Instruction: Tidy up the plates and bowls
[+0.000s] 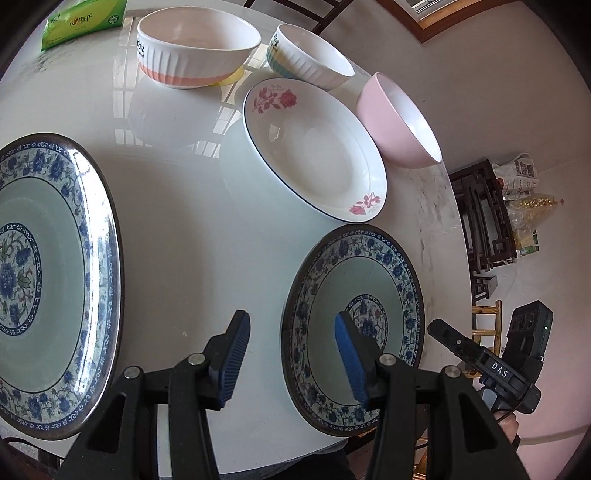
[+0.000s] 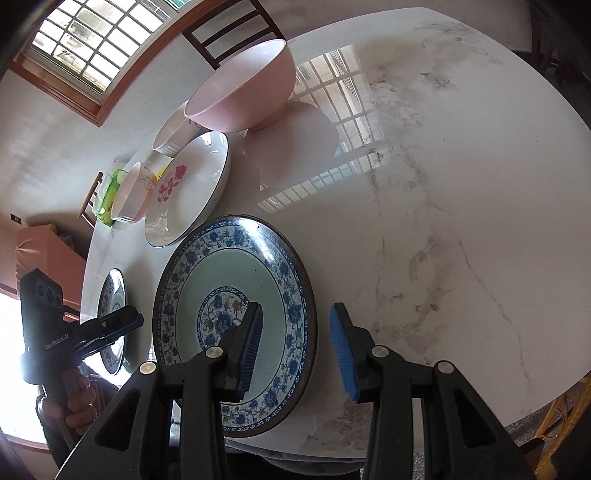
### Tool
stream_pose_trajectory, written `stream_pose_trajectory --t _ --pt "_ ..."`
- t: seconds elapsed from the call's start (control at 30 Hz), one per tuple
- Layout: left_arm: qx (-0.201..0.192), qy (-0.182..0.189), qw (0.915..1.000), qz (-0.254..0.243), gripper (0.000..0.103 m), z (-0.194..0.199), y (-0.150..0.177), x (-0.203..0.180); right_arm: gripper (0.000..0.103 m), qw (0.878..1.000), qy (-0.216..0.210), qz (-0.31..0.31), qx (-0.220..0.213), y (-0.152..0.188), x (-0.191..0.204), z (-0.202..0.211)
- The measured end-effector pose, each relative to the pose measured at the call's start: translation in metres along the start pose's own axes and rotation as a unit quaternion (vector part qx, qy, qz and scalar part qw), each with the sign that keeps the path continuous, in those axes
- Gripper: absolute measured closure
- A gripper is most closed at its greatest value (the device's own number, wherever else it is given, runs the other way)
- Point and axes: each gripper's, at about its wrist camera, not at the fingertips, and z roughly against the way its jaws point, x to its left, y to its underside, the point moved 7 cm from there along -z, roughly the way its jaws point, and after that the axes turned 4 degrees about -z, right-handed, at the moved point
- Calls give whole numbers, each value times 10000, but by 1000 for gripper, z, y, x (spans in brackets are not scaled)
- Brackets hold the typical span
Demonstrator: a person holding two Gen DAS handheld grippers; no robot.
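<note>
We have two blue-patterned plates lying flat near the front edge of the bench [image 2: 461, 184], a larger blue-rimmed plate [image 1: 48, 280] on the left and a smaller blue-rimmed plate [image 1: 354, 332] on the right, well apart, and we judge the job is to gather like with like, so these two would likely be stacked. Further back sit the rose plate [image 1: 314, 155], the pink bowl [image 1: 399, 122], the orange-banded bowl [image 1: 195, 48] and the blue-banded bowl [image 1: 310, 55], each standing upright and separate, with a green tissue pack [image 1: 85, 22] at the far edge. Nothing is nested yet, so we take the sorting to be at its start. Our left gripper [image 1: 291, 354] hangs over the gap between the two blue plates, angled down; its jaws stand partly apart, one over bare bench and the other over the smaller plate's left rim, holding nothing, and we cannot tell if either pad touches the rim. Our right gripper [image 2: 295, 343] straddles the right rim of that same smaller plate, one jaw over its green well and one over the bench outside it, jaws partly apart and empty. We read this as both tools bracketing opposite rims, since a flat plate gives little to pinch except its edge.
</note>
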Motion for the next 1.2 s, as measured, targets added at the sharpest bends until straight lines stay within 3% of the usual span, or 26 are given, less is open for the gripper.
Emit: stream_pose_trajectory --t 0.87,0.93,1.0,1.17,1.2 --pt "172 -10 9998 -132 56 -20 8 -7 85 9992 -373 -25 103 2 -10 -27" --pt "161 -2 9997 -185 62 -20 9 -8 85 9993 -359 16 84 2 -9 -27" --pt "197 -6 9996 -214 73 -22 10 -9 86 9994 -338 58 89 3 -8 -28" --pt "153 -175 9990 -380 79 -23 11 -7 88 9994 -273 188 69 4 -3 -30" --pt "152 -223 9987 -433 84 -23 11 -6 88 9995 -247 209 51 4 -2 -30"
